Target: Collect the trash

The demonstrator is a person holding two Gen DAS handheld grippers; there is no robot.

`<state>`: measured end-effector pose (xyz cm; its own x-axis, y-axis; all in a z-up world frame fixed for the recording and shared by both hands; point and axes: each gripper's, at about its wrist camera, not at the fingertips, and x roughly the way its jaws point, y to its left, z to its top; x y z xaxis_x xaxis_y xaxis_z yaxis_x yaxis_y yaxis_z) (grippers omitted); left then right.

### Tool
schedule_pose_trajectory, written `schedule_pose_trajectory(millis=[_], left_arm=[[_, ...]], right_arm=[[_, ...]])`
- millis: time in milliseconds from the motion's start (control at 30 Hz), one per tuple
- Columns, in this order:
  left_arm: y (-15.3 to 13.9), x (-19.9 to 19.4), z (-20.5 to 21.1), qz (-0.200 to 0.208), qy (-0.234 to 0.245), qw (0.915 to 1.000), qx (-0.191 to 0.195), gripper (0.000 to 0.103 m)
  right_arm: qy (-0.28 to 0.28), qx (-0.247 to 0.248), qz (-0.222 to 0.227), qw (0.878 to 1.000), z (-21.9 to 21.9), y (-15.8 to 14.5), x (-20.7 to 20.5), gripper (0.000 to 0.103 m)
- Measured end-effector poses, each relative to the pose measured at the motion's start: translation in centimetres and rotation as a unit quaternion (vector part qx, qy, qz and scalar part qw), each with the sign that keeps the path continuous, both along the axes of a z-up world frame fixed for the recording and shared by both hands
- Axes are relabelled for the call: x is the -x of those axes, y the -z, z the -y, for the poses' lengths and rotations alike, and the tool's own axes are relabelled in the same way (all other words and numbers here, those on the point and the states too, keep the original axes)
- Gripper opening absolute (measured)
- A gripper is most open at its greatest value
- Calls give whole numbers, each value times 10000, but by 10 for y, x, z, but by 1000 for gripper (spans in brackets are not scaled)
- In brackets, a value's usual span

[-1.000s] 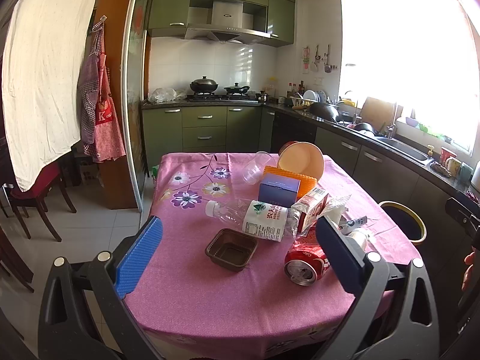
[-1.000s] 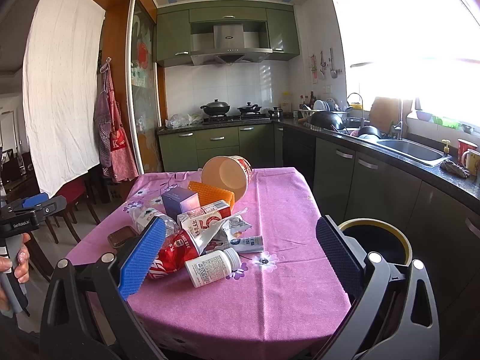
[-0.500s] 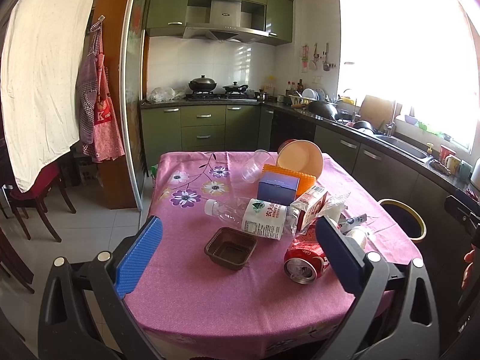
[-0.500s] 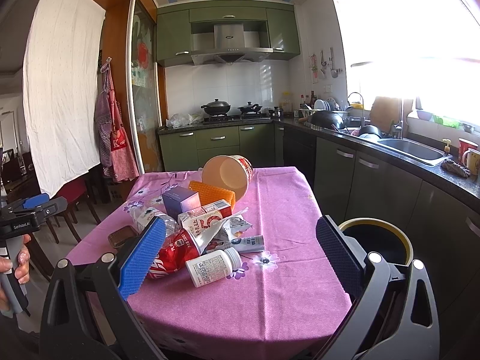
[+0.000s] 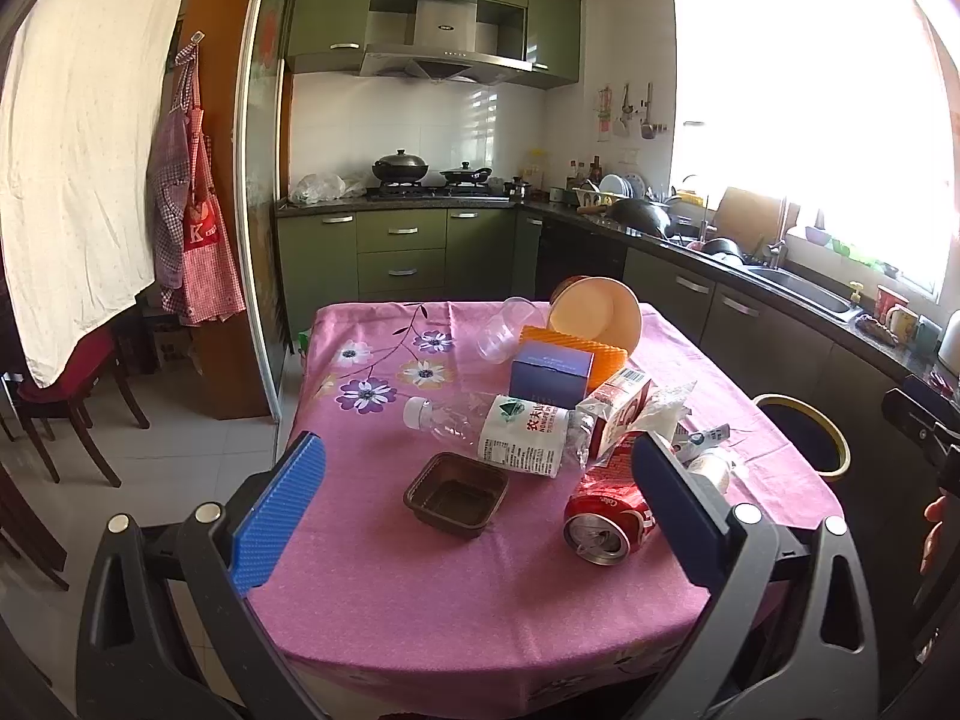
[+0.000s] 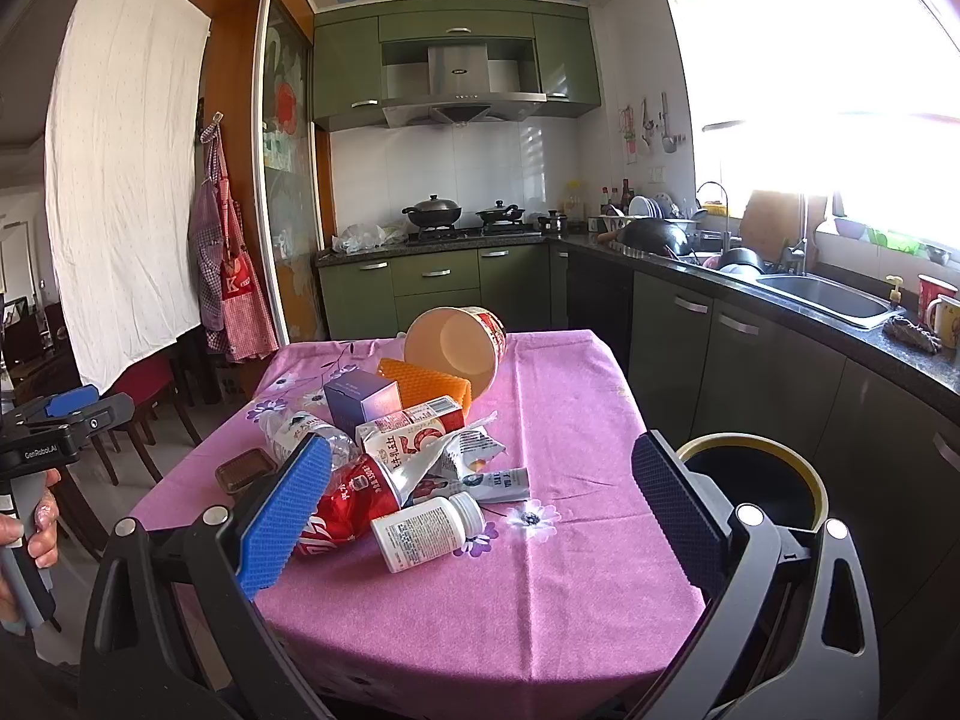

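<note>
A pink flowered desk [image 5: 420, 600] carries trash. From left: a brown tray [image 5: 456, 493], a clear bottle [image 5: 504, 429] labelled "NONGFU", a crushed red Coke can [image 5: 606, 522], then a white pill bottle [image 6: 427, 531]. Far right, a yellow-rimmed bin [image 6: 757, 483] stands beside the desk. The left gripper [image 5: 474, 498] and right gripper [image 6: 480, 504] hover near, fingers spread wide, holding nothing.

Trash pile [image 5: 576, 420] heaped mid-table — untouched.

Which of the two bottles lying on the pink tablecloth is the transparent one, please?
The clear plastic water bottle with the green-and-white label; the small white pill bottle near the table's front edge is opaque.
</note>
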<state>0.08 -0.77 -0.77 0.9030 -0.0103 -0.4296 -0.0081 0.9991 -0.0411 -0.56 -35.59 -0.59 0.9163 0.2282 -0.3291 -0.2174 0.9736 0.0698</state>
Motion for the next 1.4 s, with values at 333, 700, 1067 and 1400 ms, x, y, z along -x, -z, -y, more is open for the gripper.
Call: schedule_pose_trajectory(millis=[333, 700, 1067, 1400], left_arm=[[-1, 0, 1, -21, 26, 10000, -2, 97], [0, 0, 1, -26, 30, 10000, -2, 97], [1, 0, 3, -39, 51, 10000, -15, 97], [3, -1, 5, -94, 85, 9999, -11, 97]], right_arm=[[-1, -7, -3, 10000, 0, 1, -1, 99], [-2, -8, -14, 10000, 0, 3, -1, 99], [-9, -10, -29, 10000, -2, 5, -3, 99], [-33, -31, -75, 10000, -3, 9, -4, 99]])
